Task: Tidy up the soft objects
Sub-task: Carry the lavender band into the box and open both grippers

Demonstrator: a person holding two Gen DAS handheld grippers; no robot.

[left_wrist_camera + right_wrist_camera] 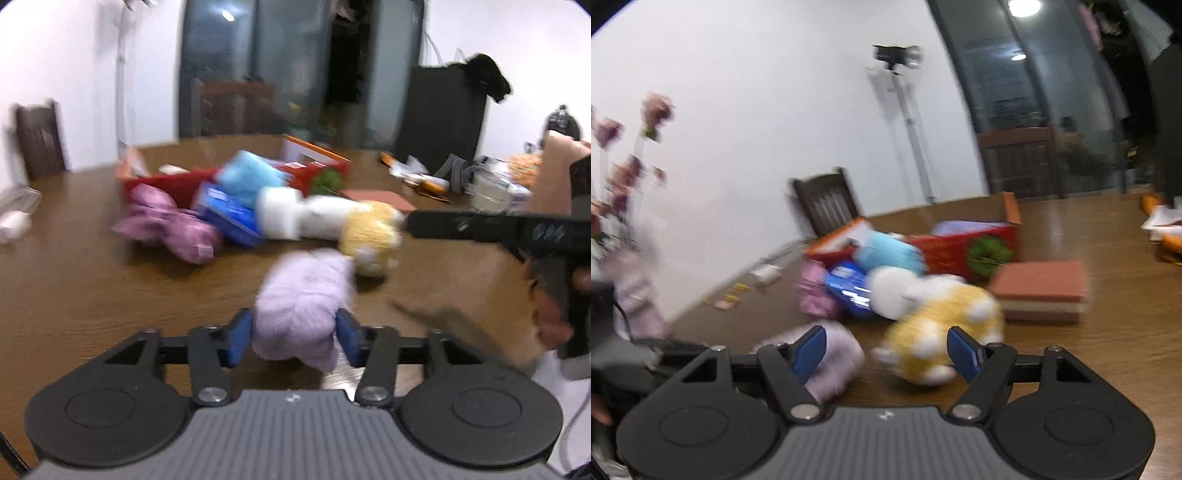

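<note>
Lilac fluffy plush squashes between my left fingers, light and yielding; my right fingers stand half-open around the yellow spotted plush, contact unclear.

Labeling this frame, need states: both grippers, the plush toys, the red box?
left gripper: shut on lilac plush
right gripper: fingers either side of yellow plush, contact unclear from blur
yellow plush: lying on table
red box: flaps open
pink plush: lying on table, untouched
</note>
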